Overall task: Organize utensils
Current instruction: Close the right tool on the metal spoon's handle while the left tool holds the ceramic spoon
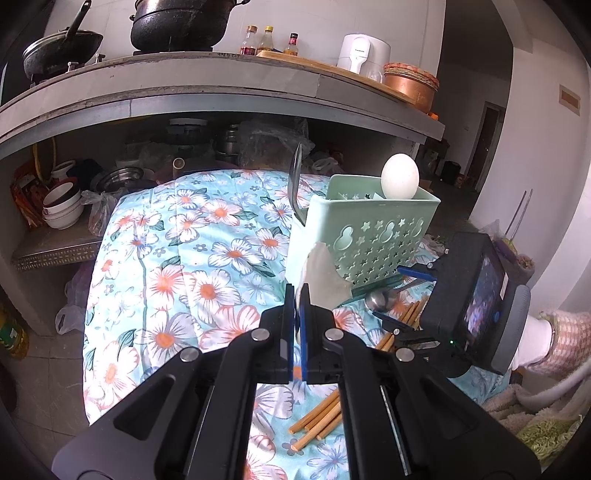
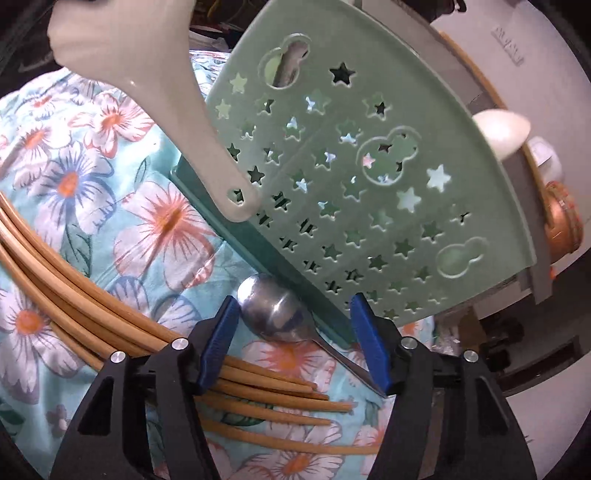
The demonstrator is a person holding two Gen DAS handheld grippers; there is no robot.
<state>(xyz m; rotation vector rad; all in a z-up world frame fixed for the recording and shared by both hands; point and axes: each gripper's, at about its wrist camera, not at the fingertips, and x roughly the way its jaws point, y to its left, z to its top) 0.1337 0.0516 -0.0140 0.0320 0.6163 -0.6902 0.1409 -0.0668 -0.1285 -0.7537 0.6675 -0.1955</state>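
My left gripper [image 1: 297, 291] is shut on a white plastic rice spoon [image 1: 323, 271], held in front of the green perforated utensil holder [image 1: 373, 240]; the spoon also shows in the right wrist view [image 2: 147, 92]. A white spoon head [image 1: 400, 176] and a metal utensil [image 1: 295, 184] stand in the holder. My right gripper [image 2: 293, 325] is open, its fingers either side of a metal spoon [image 2: 275, 310] lying against the holder's base [image 2: 351, 166]. Wooden chopsticks [image 2: 110, 306] lie on the floral cloth by the gripper, and show in the left wrist view [image 1: 319, 419].
The floral cloth [image 1: 166, 266] covers the work surface. Behind it a concrete shelf holds bowls [image 1: 61, 206] and pots. The counter above carries a wok [image 1: 59, 48], a black pot [image 1: 181, 26], bottles and a copper basin [image 1: 410, 86].
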